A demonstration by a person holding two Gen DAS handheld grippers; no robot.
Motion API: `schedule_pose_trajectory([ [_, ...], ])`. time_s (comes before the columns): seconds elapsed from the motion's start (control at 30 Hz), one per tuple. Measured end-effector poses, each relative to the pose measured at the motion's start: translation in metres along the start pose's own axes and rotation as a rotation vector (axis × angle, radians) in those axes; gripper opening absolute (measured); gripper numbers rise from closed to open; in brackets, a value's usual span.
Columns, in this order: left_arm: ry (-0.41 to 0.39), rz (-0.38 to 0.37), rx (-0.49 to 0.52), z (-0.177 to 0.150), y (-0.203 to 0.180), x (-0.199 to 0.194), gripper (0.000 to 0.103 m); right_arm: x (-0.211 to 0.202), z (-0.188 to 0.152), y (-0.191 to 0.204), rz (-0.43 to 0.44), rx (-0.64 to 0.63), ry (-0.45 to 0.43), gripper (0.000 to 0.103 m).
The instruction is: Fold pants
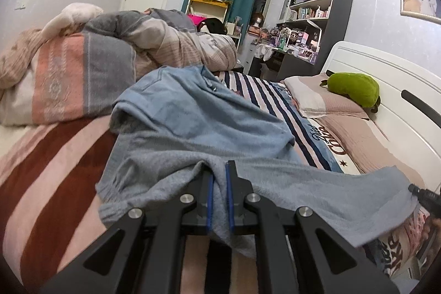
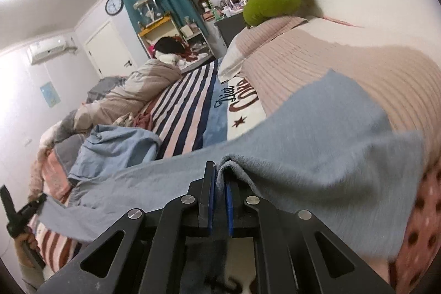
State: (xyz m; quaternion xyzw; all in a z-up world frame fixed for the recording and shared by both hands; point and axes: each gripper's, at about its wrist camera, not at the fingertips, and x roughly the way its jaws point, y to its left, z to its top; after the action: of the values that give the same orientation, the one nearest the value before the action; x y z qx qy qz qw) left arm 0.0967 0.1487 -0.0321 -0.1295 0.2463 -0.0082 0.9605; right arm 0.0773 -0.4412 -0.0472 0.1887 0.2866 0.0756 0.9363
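Light blue pants (image 1: 198, 126) lie rumpled on the bed, one end bunched far away, the near part stretched between both grippers. My left gripper (image 1: 219, 170) is shut on a fold of the pants at their near edge. My right gripper (image 2: 220, 172) is shut on the other part of the pants (image 2: 317, 145), lifted above the bed. The right gripper shows at the right edge of the left wrist view (image 1: 423, 196). The left gripper shows at the lower left of the right wrist view (image 2: 24, 211).
The bed has a striped blanket (image 1: 275, 101), a heaped duvet (image 1: 165, 43) and folded cover (image 1: 71, 84) at the far side, pillows (image 1: 330, 101) and a green plush (image 1: 354, 88) by the white headboard (image 1: 386, 79). Shelves (image 1: 317, 18) stand beyond.
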Motion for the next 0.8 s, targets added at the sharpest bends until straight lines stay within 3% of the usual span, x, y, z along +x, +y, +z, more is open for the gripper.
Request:
schedule_pose_trajectory([
  [0.3,0.042,0.027,0.062,0.032,-0.006,0.078,0.006,0.078,0.043,-0.005,-0.093,-0.064,0.139,0.002],
  [0.63,0.145,0.046,0.085,0.028,0.003,0.153,0.007,0.151,0.051,-0.008,-0.159,-0.138,0.278,0.002],
  [0.8,0.179,0.056,0.11,0.025,0.004,0.165,0.008,0.171,0.051,-0.007,-0.198,-0.169,0.323,0.002],
])
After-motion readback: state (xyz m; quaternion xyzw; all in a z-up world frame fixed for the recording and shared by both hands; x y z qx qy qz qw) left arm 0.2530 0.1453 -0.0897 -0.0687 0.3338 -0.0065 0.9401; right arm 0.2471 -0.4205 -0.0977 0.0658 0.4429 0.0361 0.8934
